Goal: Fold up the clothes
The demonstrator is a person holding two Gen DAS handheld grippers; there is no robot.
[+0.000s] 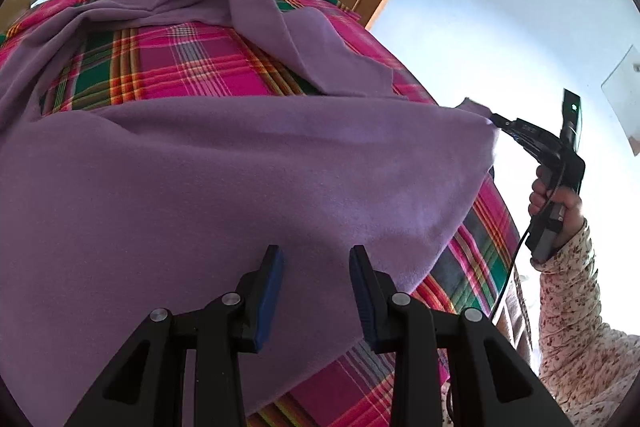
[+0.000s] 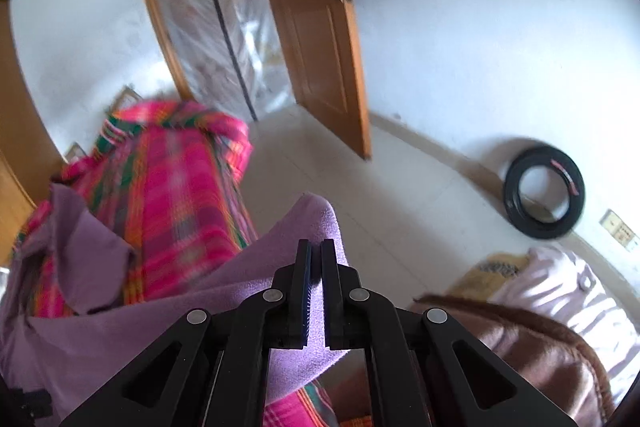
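A purple garment (image 1: pixel 224 163) lies spread over a pink plaid bed cover (image 1: pixel 192 67). My left gripper (image 1: pixel 316 259) hovers open just above the near part of the purple cloth, with nothing between its blue pads. At the right of the left wrist view, my right gripper (image 1: pixel 498 121) pinches a corner of the garment and holds it up off the bed edge, a hand (image 1: pixel 556 203) in a floral sleeve gripping its handle. In the right wrist view, the right gripper (image 2: pixel 316 245) is shut on a fold of the purple garment (image 2: pixel 312 223), which drapes down to the left.
An open wooden door (image 2: pixel 320 27) and a doorway stand beyond the bed. A black tyre (image 2: pixel 544 191) leans on the white wall. A brown blanket (image 2: pixel 520 347) and a pale quilt (image 2: pixel 580 291) lie at lower right. Tiled floor (image 2: pixel 380 187) runs beside the bed.
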